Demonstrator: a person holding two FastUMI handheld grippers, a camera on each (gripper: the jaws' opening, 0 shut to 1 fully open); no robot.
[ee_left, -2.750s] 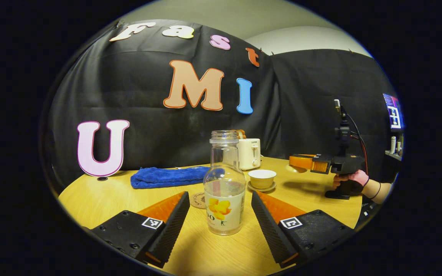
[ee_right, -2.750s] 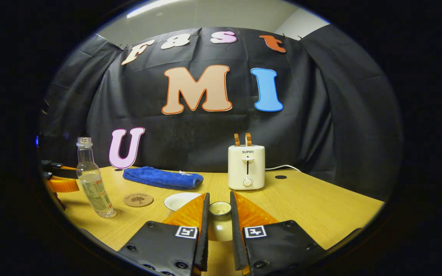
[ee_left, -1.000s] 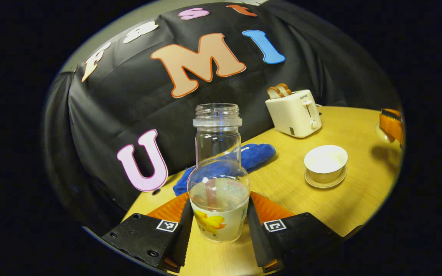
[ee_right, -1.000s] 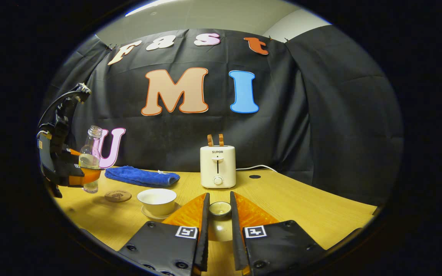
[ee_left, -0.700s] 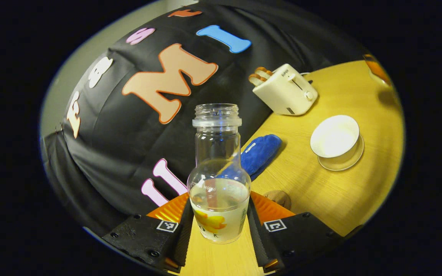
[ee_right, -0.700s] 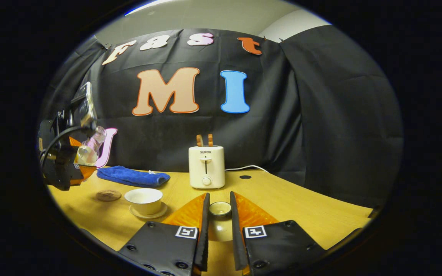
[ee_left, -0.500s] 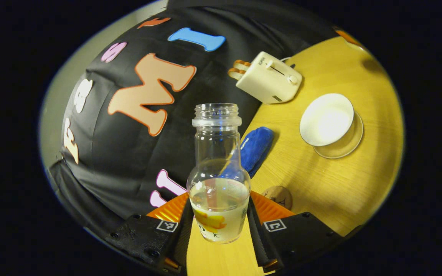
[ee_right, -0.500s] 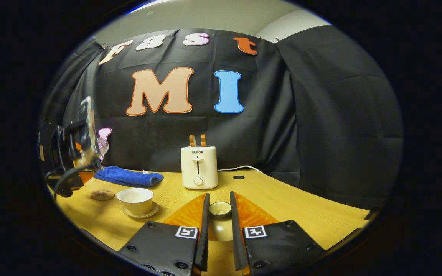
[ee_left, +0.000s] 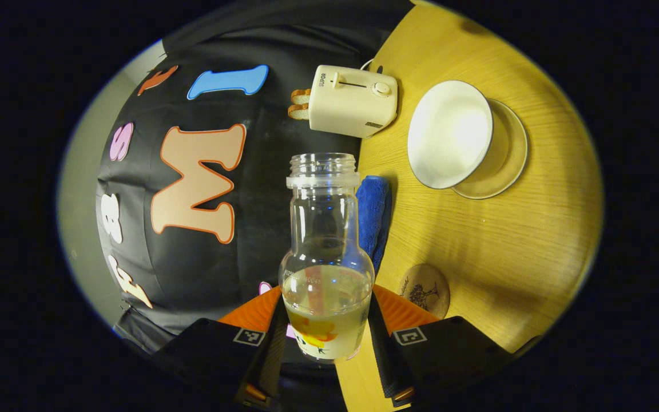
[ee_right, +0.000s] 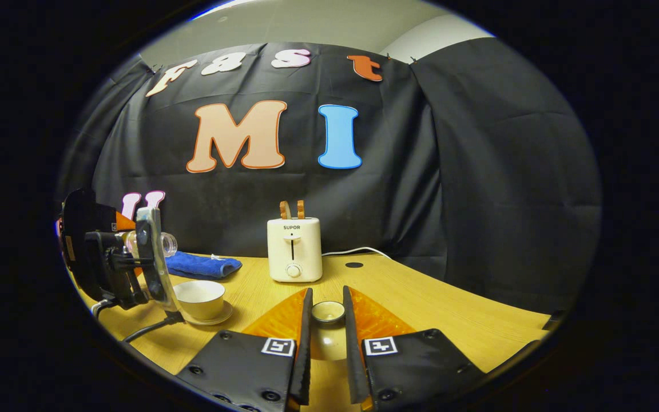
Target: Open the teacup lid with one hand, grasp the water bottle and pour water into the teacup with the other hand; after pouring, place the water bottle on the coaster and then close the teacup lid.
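1. Left tool (ee_left: 325,337): both fingers pressed on the lower body of the water bottle (ee_left: 325,269), one each side, firm grip.
2. Bottle has no cap, partly filled with clear liquid. In the left gripper view the scene is rolled hard sideways, so the tool and bottle are tipped far over; liquid level sits low in the body, neck clear.
3. In the right gripper view the bottle (ee_right: 163,244) lies near horizontal in the air, mouth pointing right, just above and left of the teacup (ee_right: 199,298). The left tool (ee_right: 126,246) shows at the left edge, held off the table.
4. Teacup is open, white inside, standing on its saucer (ee_left: 504,163) on the table (ee_left: 501,252). No stream visible at the bottle mouth; cannot tell whether the cup holds any water.
5. Right tool (ee_right: 324,343): fingers nearly closed, clamped on the teacup lid (ee_right: 328,312) by its knob, lid held in the air to the right of the cup.
6. Coaster (ee_left: 424,287) lies bare on the table near the left tool, well apart from the cup.
7. Blue towel (ee_left: 373,212) lies by the wall behind the coaster. White toaster (ee_right: 294,249) with two bread slices stands at the back, cord trailing right.
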